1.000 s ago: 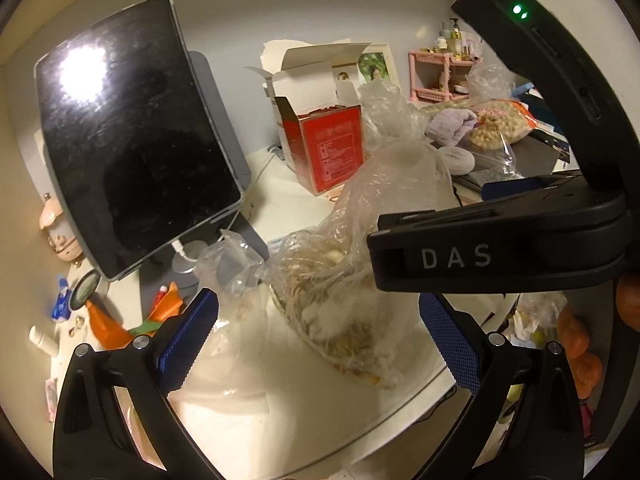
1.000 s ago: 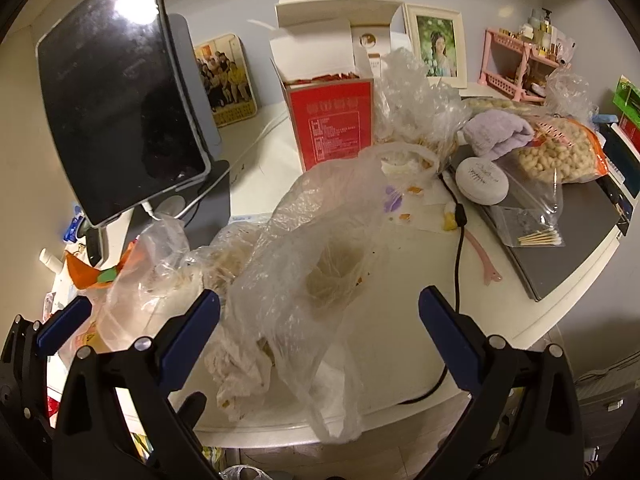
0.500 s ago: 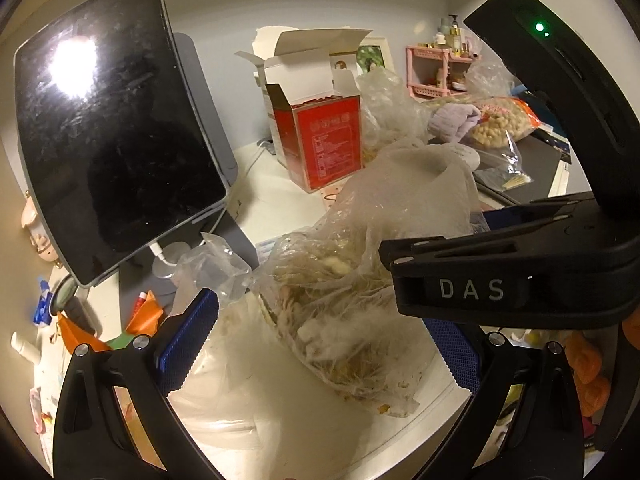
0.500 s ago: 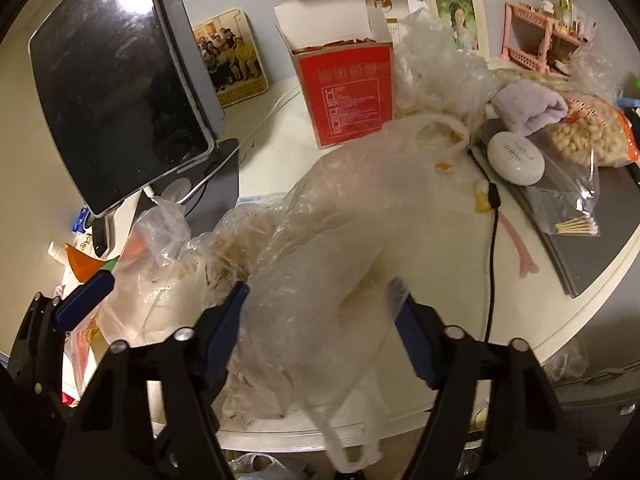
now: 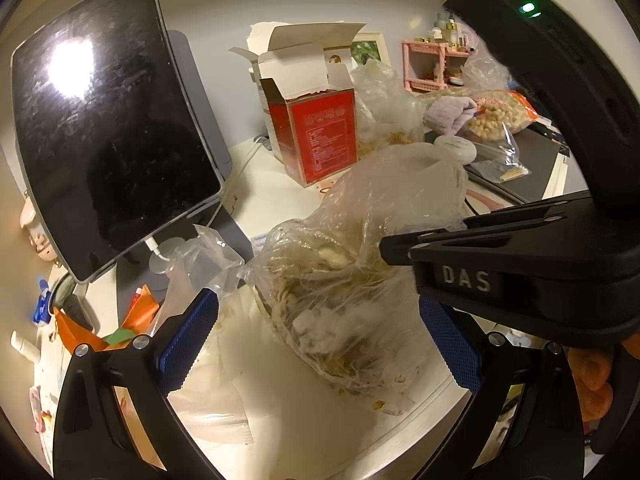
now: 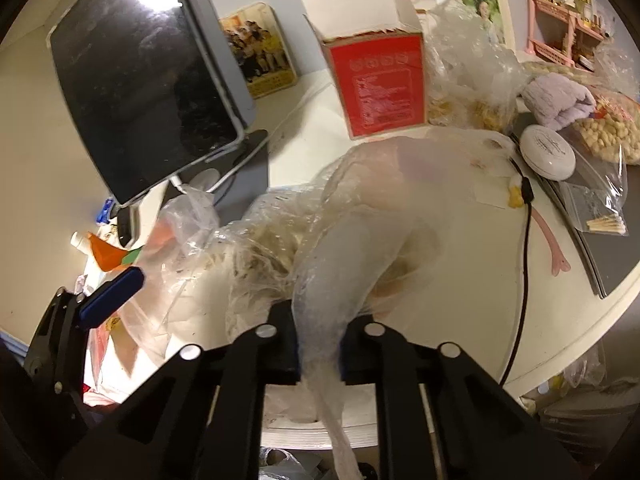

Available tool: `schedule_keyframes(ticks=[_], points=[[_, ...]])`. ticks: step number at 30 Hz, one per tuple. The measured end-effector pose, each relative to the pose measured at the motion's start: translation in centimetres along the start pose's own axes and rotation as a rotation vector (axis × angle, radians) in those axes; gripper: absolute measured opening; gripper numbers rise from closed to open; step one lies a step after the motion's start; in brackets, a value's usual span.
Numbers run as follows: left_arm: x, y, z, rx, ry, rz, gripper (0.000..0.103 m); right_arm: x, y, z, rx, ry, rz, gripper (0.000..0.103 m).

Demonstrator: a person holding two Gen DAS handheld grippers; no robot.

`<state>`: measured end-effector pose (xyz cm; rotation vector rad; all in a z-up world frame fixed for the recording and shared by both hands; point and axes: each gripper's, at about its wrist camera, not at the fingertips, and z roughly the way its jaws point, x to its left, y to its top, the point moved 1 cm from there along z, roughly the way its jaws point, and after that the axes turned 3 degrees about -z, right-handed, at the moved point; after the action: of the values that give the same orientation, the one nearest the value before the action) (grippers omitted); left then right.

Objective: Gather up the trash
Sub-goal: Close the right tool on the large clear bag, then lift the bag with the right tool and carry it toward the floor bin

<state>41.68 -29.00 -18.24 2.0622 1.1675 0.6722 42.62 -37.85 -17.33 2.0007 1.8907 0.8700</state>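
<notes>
A crumpled clear plastic bag with food scraps inside lies at the near edge of the white table. My right gripper is closing, and a bunched neck of that bag is pinched between its pads. In the left wrist view the same bag sits between the wide-apart blue pads of my left gripper, which is open and touches nothing. The right gripper's black body crosses that view from the right. A second, flatter clear bag lies to the left of the first.
A dark tablet on a stand rises at the left, and an open red box stands behind the bags. Orange wrappers lie far left. A peanut bag, white compact, black cable and pink clip sit right.
My right gripper's jaws have come together from wide open onto the plastic bag, and it has tipped further down. The left gripper has stayed open and nearly still.
</notes>
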Motion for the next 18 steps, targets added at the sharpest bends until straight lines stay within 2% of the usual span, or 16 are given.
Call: schedule_keyframes(ticks=[8, 18], points=[[0.4, 0.1, -0.5, 0.004, 0.001, -0.026, 0.098, 0.2, -0.1, -1.4, -0.035, -0.008, -0.019, 0.009], [-0.3, 1.0, -2.9, -0.038, 0.019, -0.018, 0.098, 0.2, 0.0, -4.5, -0.077, -0.007, -0.027, 0.009]])
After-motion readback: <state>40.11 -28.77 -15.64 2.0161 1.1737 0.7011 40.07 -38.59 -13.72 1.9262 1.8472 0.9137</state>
